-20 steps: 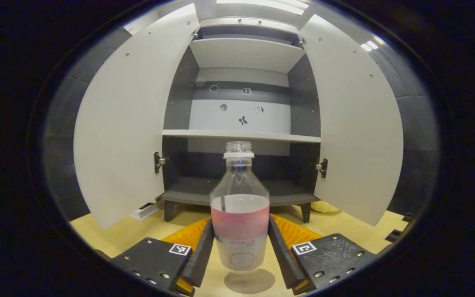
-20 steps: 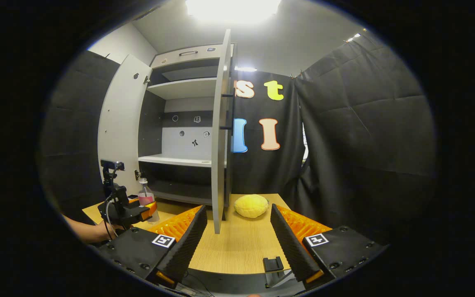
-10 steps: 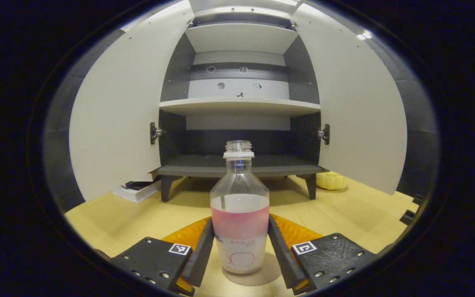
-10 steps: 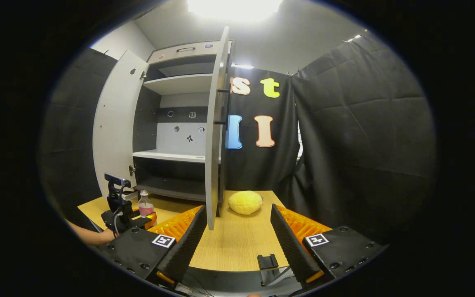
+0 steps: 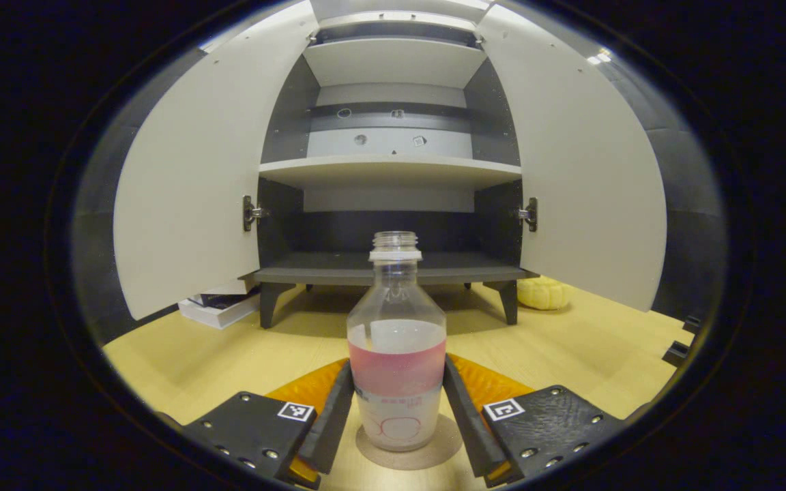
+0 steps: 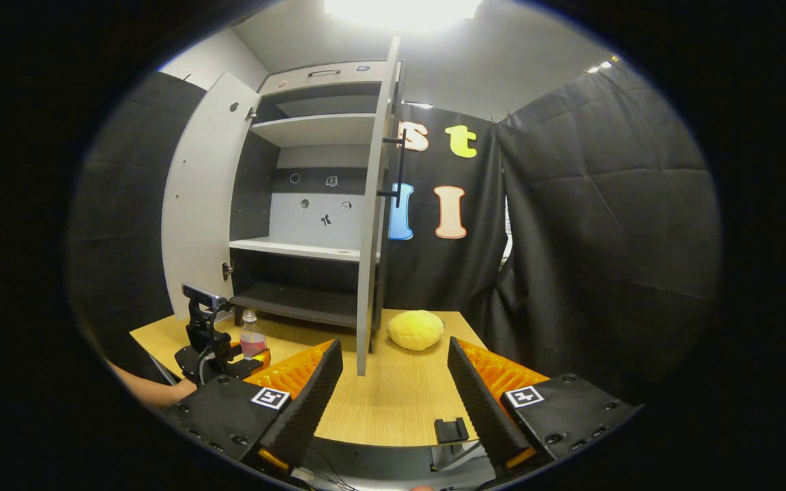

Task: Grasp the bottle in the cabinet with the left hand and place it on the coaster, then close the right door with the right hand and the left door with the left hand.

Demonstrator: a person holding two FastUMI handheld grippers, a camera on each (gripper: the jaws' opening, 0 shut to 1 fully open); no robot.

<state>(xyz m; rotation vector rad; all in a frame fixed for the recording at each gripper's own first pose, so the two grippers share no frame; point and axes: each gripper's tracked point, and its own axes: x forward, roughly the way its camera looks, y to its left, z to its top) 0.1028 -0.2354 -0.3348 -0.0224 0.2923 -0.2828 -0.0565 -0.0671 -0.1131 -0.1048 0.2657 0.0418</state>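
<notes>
Left gripper [image 5: 398, 409] is clamping the bottle [image 5: 397, 354] upright, both fingers pressing its sides, its base sitting on the coaster [image 5: 410, 453] on the table [image 5: 195, 354] before the cabinet [image 5: 386, 273]. Right gripper [image 6: 393, 389] is hanging spread and unloaded near the right door [image 6: 371, 225]; both doors are standing open.

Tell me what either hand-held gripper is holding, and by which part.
The left hand-held gripper holds the bottle by its lower body, at the label. The right hand-held gripper is open, holding nothing.

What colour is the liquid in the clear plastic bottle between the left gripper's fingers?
Pink, inside the clear plastic bottle; clearest in the left gripper view.
</notes>
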